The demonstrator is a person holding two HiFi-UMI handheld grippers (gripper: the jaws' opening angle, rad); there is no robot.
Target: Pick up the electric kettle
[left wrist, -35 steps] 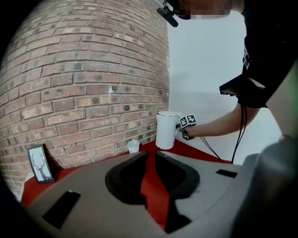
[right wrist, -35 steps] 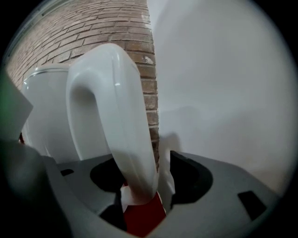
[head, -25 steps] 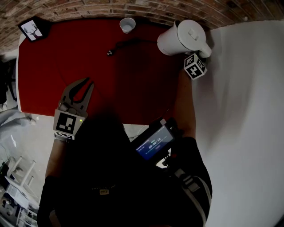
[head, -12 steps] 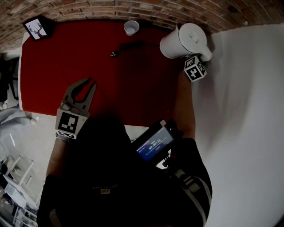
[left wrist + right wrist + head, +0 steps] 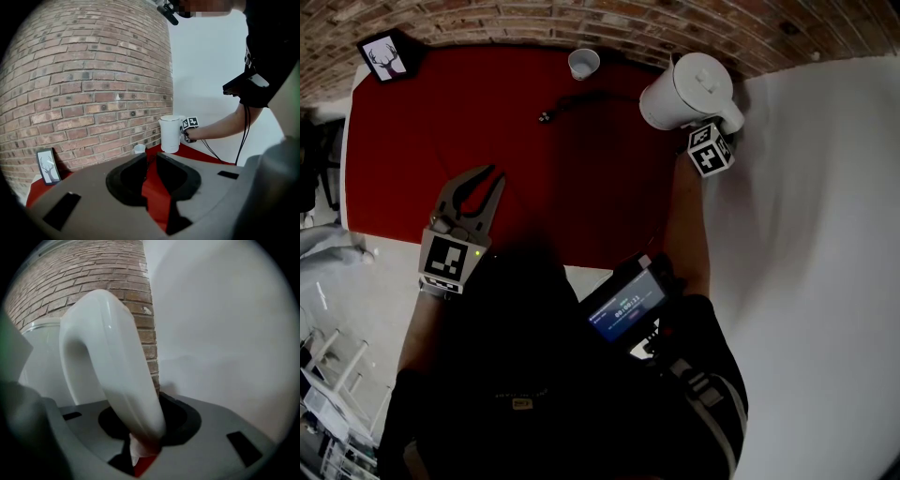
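Head view: kettle (image 5: 684,89), lid shut, on the red tabletop (image 5: 441,112). The right gripper (image 5: 724,127) has fingers just widened, clasping its handle (image 5: 112,357). The left gripper (image 5: 492,178) has fingers apart.

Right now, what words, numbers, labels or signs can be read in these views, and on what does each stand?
No text can be quoted.
Screen on the person's chest: a row of digits, too small to read.
Right cube and left cube: black-and-white square code patterns, no letters.
Kettle, cup, frame: no print seen; the frame shows a deer drawing.
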